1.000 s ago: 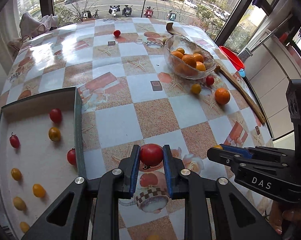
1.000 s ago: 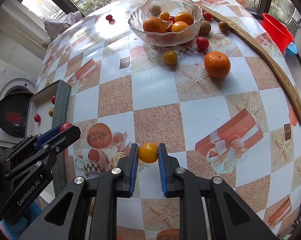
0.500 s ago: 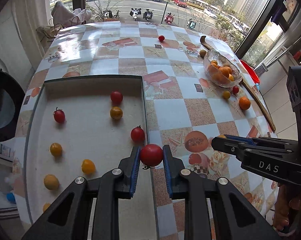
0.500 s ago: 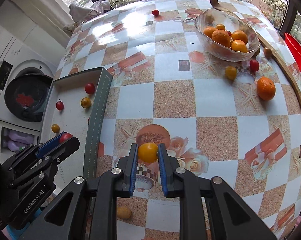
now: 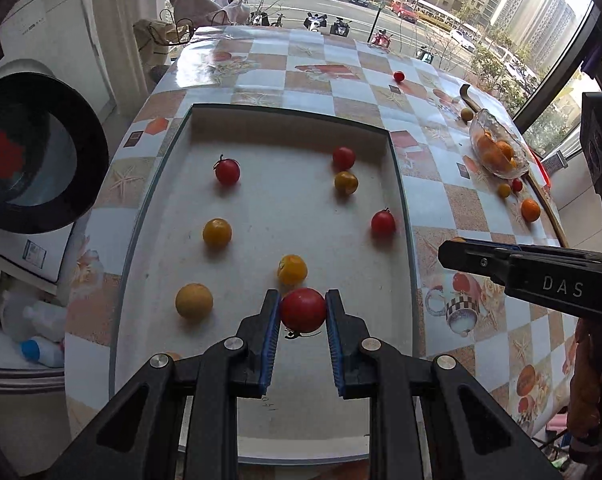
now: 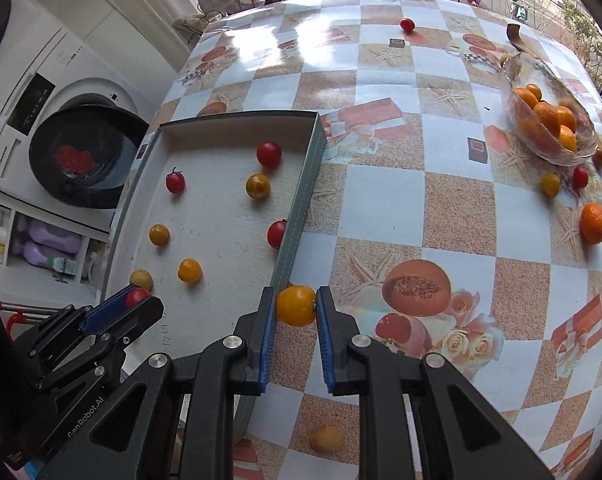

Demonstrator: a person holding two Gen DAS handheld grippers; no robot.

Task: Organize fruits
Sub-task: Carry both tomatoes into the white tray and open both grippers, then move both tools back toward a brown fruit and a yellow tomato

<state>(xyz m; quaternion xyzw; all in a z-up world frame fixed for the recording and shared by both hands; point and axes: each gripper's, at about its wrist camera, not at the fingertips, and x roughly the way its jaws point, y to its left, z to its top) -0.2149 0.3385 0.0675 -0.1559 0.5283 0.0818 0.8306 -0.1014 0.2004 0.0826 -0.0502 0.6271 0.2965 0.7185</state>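
My left gripper [image 5: 303,312] is shut on a red tomato [image 5: 303,309] and hangs over the near part of the shallow grey tray [image 5: 399,184]. Several red and yellow tomatoes lie spread inside that tray, such as a yellow one [image 5: 292,269] just beyond my fingers. My right gripper [image 6: 296,306] is shut on a yellow tomato [image 6: 296,305] above the tray's right wall [image 6: 297,216]. The left gripper [image 6: 135,300] shows from the side in the right wrist view, over the tray. The right gripper's tip [image 5: 461,246] reaches in from the right in the left wrist view.
A glass bowl [image 6: 581,148] of oranges stands at the far right, with an orange [image 6: 593,223], a yellow tomato [image 6: 549,184] and a red tomato [image 6: 580,177] beside it. A lone red tomato [image 6: 407,24] lies far back. A yellowish fruit [image 6: 325,439] lies near the front. A washing machine [image 6: 73,152] stands left of the table.
Both grippers have swept left across the table, each still holding its tomato. The left one went from the tablecloth to over the tray; the right one reached the tray's right wall.
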